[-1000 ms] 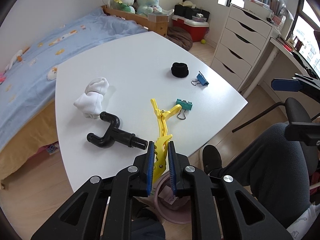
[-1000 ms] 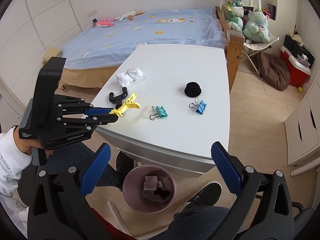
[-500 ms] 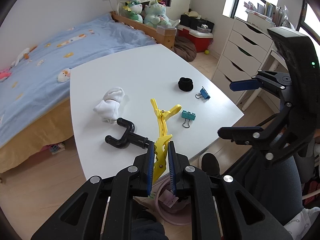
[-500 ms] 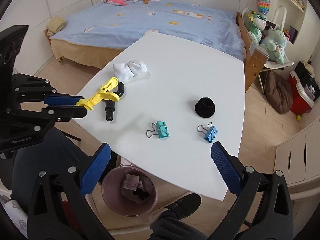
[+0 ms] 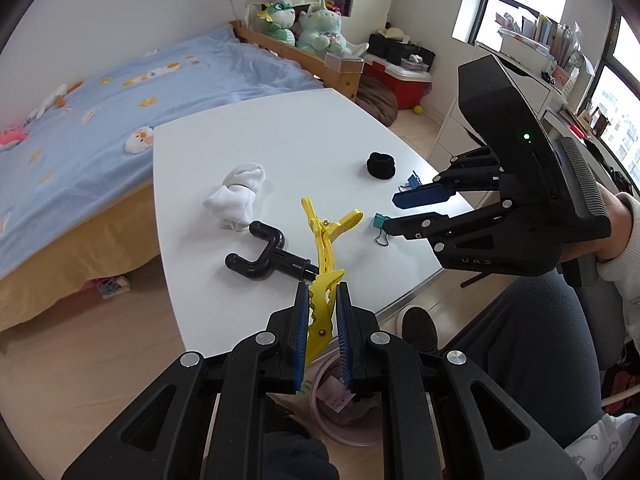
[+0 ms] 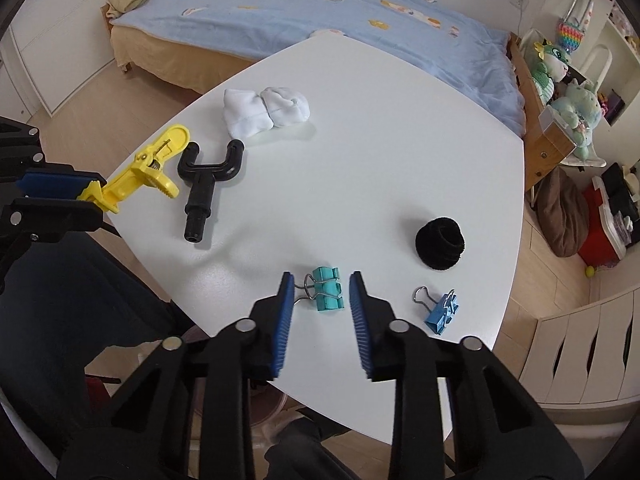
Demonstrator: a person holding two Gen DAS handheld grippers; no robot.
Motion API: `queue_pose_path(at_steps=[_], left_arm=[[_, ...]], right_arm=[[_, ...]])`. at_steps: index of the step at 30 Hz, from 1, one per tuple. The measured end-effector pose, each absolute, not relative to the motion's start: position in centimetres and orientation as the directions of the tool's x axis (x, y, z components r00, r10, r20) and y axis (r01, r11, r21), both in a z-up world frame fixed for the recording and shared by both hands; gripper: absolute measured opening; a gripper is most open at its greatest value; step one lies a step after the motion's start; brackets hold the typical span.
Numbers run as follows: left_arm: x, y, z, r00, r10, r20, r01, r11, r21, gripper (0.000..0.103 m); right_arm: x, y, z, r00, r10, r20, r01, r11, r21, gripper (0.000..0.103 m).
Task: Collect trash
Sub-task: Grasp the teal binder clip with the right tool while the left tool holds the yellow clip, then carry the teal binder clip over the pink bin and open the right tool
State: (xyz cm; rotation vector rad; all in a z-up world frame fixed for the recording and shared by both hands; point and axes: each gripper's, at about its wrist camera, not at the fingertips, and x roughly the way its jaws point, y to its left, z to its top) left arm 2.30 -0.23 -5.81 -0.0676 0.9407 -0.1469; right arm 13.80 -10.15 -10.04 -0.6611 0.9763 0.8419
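Observation:
My left gripper (image 5: 322, 288) is shut on the tail of a yellow plastic clamp (image 5: 320, 240), holding it over the near edge of the white table (image 6: 360, 140). A pink bin (image 5: 320, 400) with scraps in it stands on the floor right below. My right gripper (image 6: 321, 278) points down at a teal binder clip (image 6: 328, 289) lying on the table. Its jaws are closing, with the clip between the blue pads (image 6: 282, 320) and a gap left on both sides. The left wrist view shows the right gripper (image 5: 390, 212) low over that clip (image 5: 378, 220).
On the table lie a blue binder clip (image 6: 442, 312), a black scrunchie (image 6: 440, 244), a black Y-shaped plastic part (image 6: 208, 176) and a white sock bundle (image 6: 264, 112). A bed lies beyond the table, white drawers to the right. A person's dark-trousered legs are at the near edge.
My right gripper has dropped toward the table and rolled, ending over the teal binder clip, and its jaws have narrowed from wide apart. My left gripper still holds the yellow clamp, slightly higher.

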Motion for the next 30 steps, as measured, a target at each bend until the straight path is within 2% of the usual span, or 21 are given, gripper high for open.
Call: queue_pose_path(at_steps=[2,7,30], left_arm=[[2.2,-0.1,-5.8,0.581,-0.157,-0.798,0.094,0.988,-0.125,0.013],[2.2,-0.1,-5.8,0.583,-0.159,-0.797,0.094,0.987,-0.128,0.013],[-0.4,-1.8,-3.6,0.618,-0.158,-0.771,0.119,0.987,-0.107,0.013]], right_arm=[[13.8,-10.2,-10.1,0.304,0.306,-0.902,-0.846,0.522,-0.108,0.01],[13.6,-10.5,-9.7,0.319,0.313,-0.894,-0.835,0.539,-0.109,0.001],[6.5,-16.1,-3.1,0.308,0.49,-0.815,-0.816,0.577,0.038,0.001]])
